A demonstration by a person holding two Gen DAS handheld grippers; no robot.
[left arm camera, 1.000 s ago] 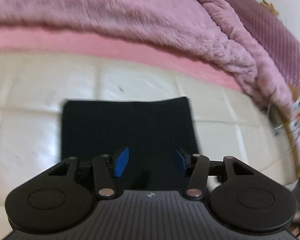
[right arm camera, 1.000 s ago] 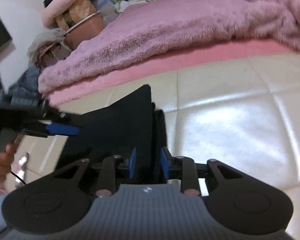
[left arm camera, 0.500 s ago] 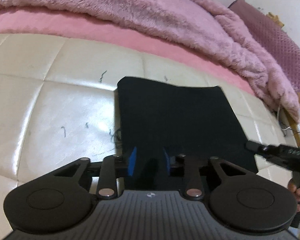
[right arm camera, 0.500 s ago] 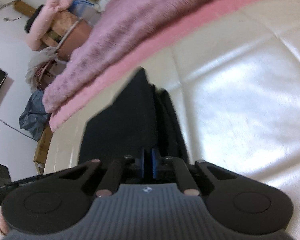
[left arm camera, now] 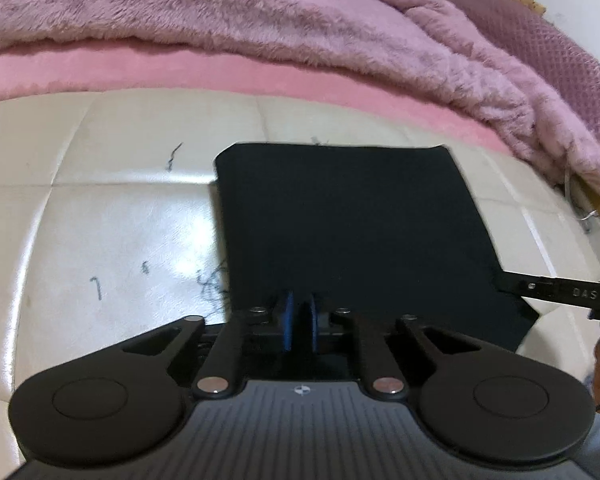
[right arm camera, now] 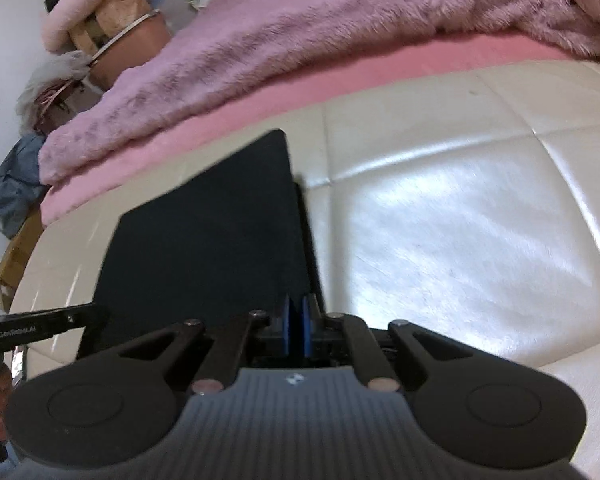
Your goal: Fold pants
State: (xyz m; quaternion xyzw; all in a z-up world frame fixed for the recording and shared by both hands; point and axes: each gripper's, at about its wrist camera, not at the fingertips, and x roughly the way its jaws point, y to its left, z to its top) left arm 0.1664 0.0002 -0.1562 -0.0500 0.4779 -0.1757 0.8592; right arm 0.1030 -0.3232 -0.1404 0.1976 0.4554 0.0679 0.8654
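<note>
The black pants [left arm camera: 348, 216] lie folded into a flat rectangle on a cream quilted surface [left arm camera: 100, 200]. My left gripper [left arm camera: 300, 322] sits at their near edge, close to the left corner; its jaws are closing, with black fabric between the blue pads. In the right wrist view the pants [right arm camera: 204, 232] stretch away to the left. There my right gripper [right arm camera: 296, 320] is shut on the near right edge, where stacked layers show. Each view shows the other gripper's fingers [left arm camera: 548, 290] [right arm camera: 52, 322] at the opposite near corner.
A furry pink blanket [left arm camera: 260, 12] and a pink sheet [left arm camera: 140, 68] run along the far side. Loose dark threads [left arm camera: 210, 280] lie left of the pants. Beyond the bed's left end are a basket with a plush item [right arm camera: 112, 12] and a blue cloth [right arm camera: 12, 184].
The left gripper dropped onto the pants' near edge and its jaws went from wide apart to nearly together. The right jaws narrowed onto the right edge.
</note>
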